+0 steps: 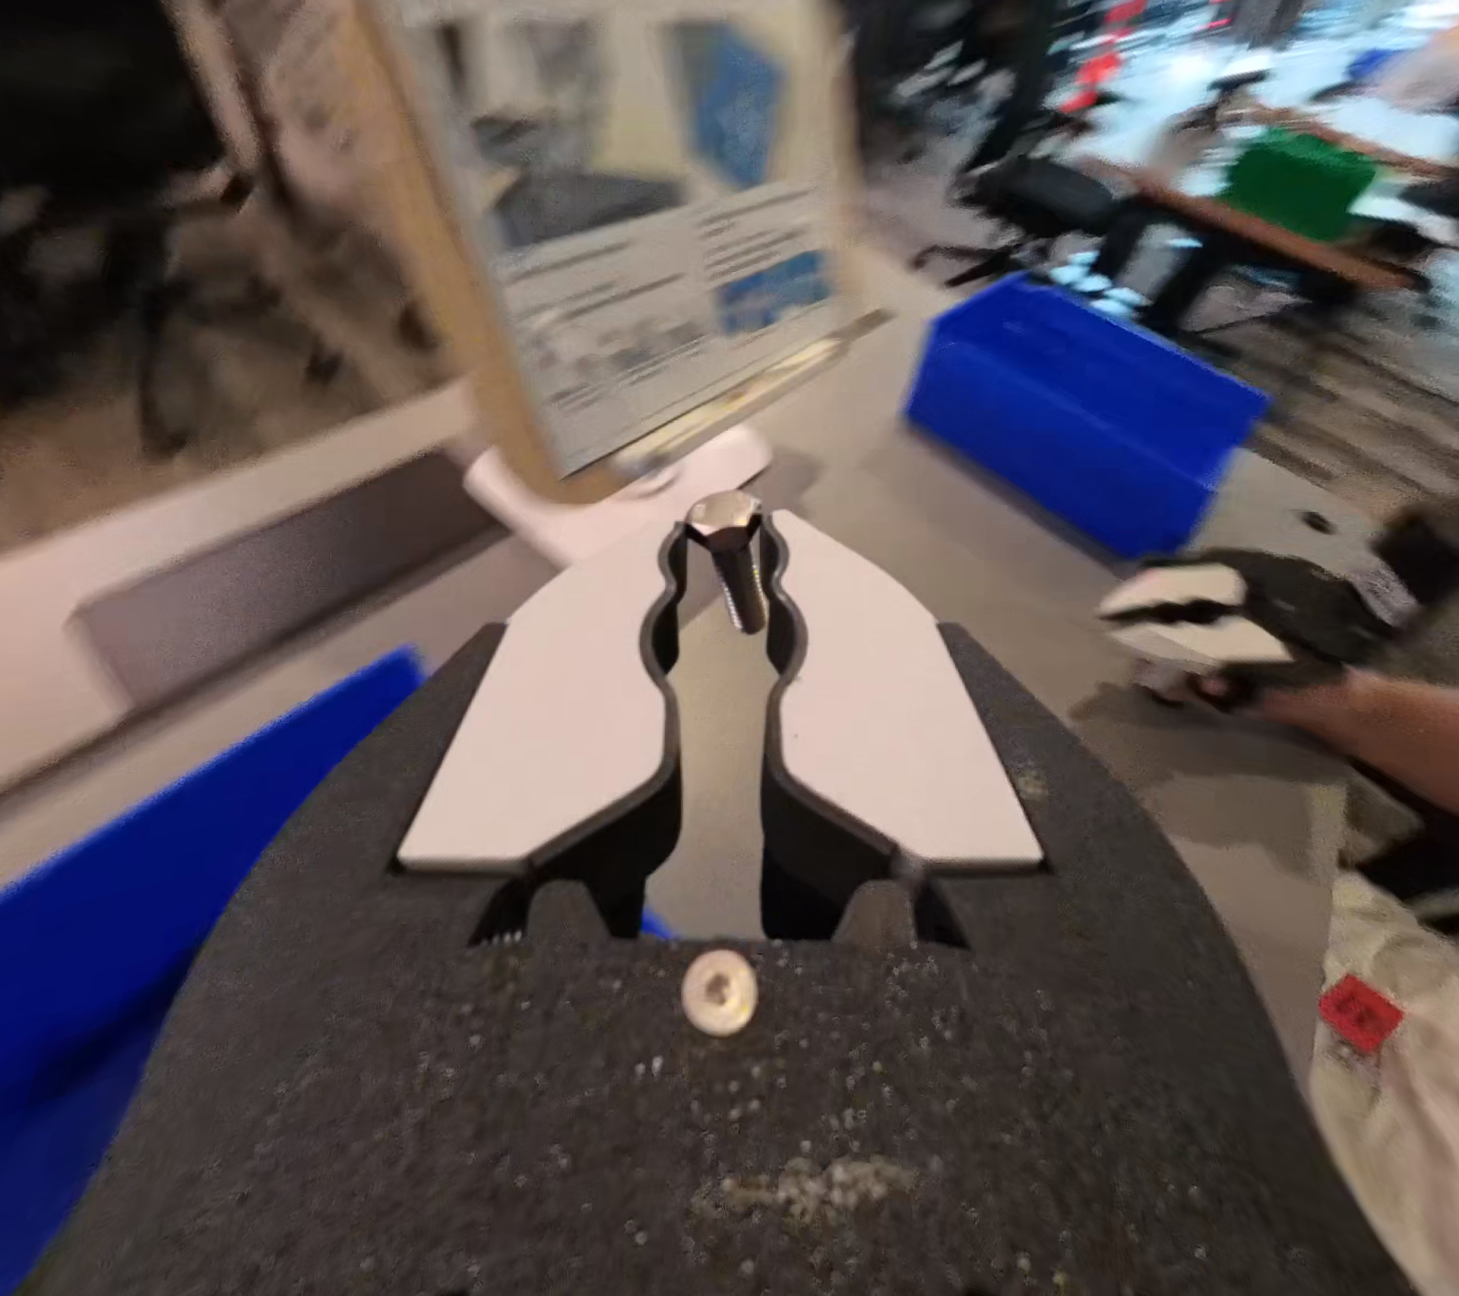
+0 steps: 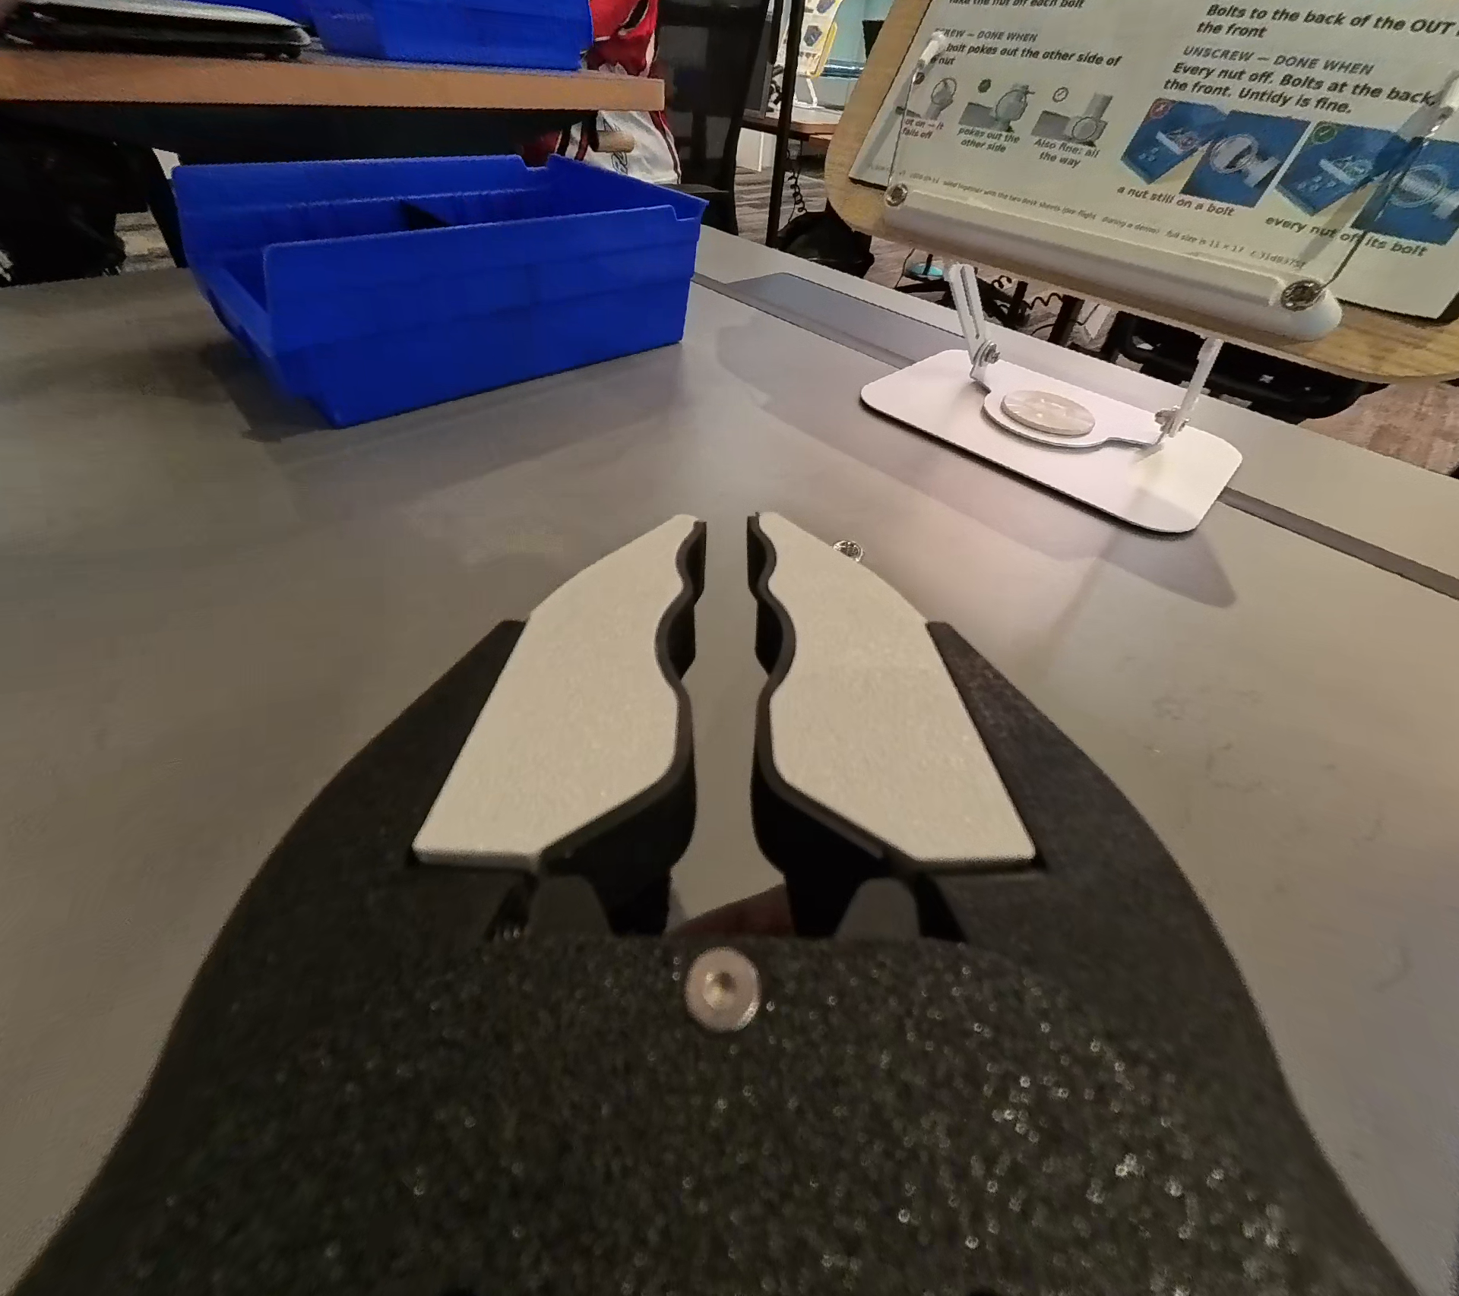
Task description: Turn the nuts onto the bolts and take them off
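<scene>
— Grey and smooth, the bench point(image 2: 395, 548) ran out toward a blurred office of chairs and desks. What stood on it?

— An open blue plastic bin with a divider point(image 2: 442, 287) at the far left of the right wrist view, and a wood-backed instruction sheet on a white metal stand point(image 2: 1050, 437) at the right. A small silver nut point(image 2: 849, 550) lay on the bench just beside the right tongs' point(image 2: 726, 532) right fingertip.

— And those tongs?

— Narrow, a slim gap between the tips, nothing in it, low over the bench.

— The left tongs point(image 1: 722, 532)?

— Closed on a silver hex-head steel bolt point(image 1: 730, 560), pinched at the head by the tips, its threaded shank pointing back toward the camera. The background there was smeared. The right tongs showed at the right edge, well apart, with a blue bin point(image 1: 1082, 406) beyond.
</scene>
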